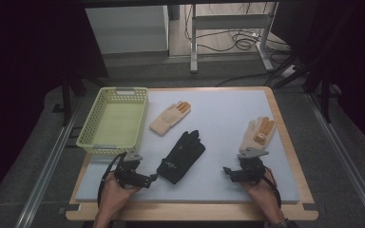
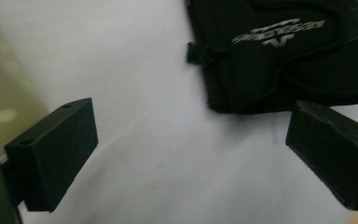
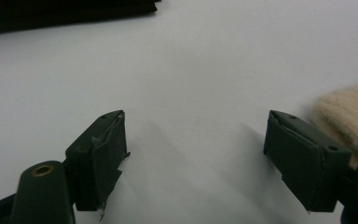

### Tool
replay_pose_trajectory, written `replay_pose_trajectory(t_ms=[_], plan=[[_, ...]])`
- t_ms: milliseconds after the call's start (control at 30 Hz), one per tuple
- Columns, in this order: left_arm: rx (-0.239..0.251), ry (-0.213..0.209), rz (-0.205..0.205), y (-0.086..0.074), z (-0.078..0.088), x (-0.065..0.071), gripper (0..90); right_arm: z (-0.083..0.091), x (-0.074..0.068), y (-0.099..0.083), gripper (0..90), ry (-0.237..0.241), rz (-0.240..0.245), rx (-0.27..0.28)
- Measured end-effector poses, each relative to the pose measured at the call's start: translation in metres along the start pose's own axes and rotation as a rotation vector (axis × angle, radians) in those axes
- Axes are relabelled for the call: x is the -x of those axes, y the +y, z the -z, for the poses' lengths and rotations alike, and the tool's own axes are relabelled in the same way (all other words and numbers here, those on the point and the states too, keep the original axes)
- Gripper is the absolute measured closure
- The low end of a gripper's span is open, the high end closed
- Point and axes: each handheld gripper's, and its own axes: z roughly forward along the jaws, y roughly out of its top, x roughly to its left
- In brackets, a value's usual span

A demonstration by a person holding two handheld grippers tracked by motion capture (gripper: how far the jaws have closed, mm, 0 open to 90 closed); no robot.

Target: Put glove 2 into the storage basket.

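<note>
A black glove (image 1: 181, 156) lies palm down in the middle of the pale mat, its cuff toward me. One cream glove with orange fingers (image 1: 170, 118) rests beside the basket, a second (image 1: 258, 134) lies at the right. My left gripper (image 1: 154, 176) sits low at the front left, pointing right at the black glove's cuff. In the left gripper view it (image 2: 191, 119) is open with bare mat between the jaws, and the black glove (image 2: 284, 56) lies just ahead. My right gripper (image 1: 225, 170) (image 3: 196, 126) is open too over bare mat, the cream glove's cuff (image 3: 349, 112) beside its right jaw.
A yellow-green plastic basket (image 1: 98, 124) stands at the table's back left, with nothing inside. The mat (image 1: 228, 109) covers most of the wooden table (image 1: 290, 147). Beyond the table are metal desk legs and cables on the floor.
</note>
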Motion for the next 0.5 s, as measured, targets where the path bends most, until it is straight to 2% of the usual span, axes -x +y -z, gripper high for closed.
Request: replay_pose_trajectory(t_ms=[233, 367, 500], plan=[[-0.002, -0.034, -0.037, 0.024, 0.0, 0.012, 0.0, 0.0, 0.0, 0.0, 20.6, 0.0, 0.0, 0.0], [-0.015, -0.035, -0.046, 0.039, -0.008, 0.018, 0.0, 0.0, 0.0, 0.0, 20.6, 0.0, 0.0, 0.0], [-0.034, -0.04, -0.075, 0.054, -0.02, 0.025, 0.0, 0.0, 0.0, 0.0, 20.6, 0.001, -0.001, 0.001]])
